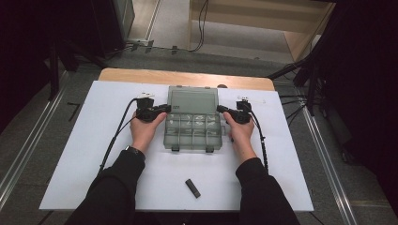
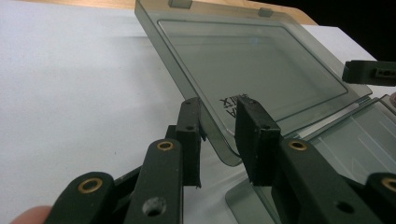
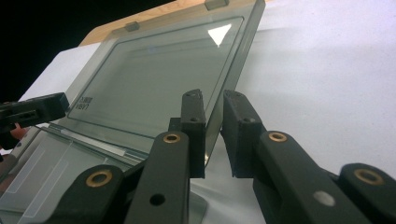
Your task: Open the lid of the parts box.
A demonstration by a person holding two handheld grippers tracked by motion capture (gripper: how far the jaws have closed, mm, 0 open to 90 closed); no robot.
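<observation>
Black two-jaw left gripper [image 2: 217,135]: jaws set either side of the near corner of the lid [image 2: 252,70], a gap visible at both pads; grip cannot be confirmed. Black right gripper [image 3: 212,133]: jaws straddle the lid's opposite side edge, inner pad against it, outer pad with a slight gap; grip likewise not certain. Lid: smoky translucent plastic, raised and tilted back from its hinge, spanning between both grippers. Organiser box [image 1: 192,131]: grey translucent, divided compartments, two front latches, lying mid-table between the hands. Small black stick [image 1: 192,188]: near table edge, well apart from the box. Table [image 1: 94,140]: white sheet over wooden top. Room: grey floor, cables, dark surroundings.
</observation>
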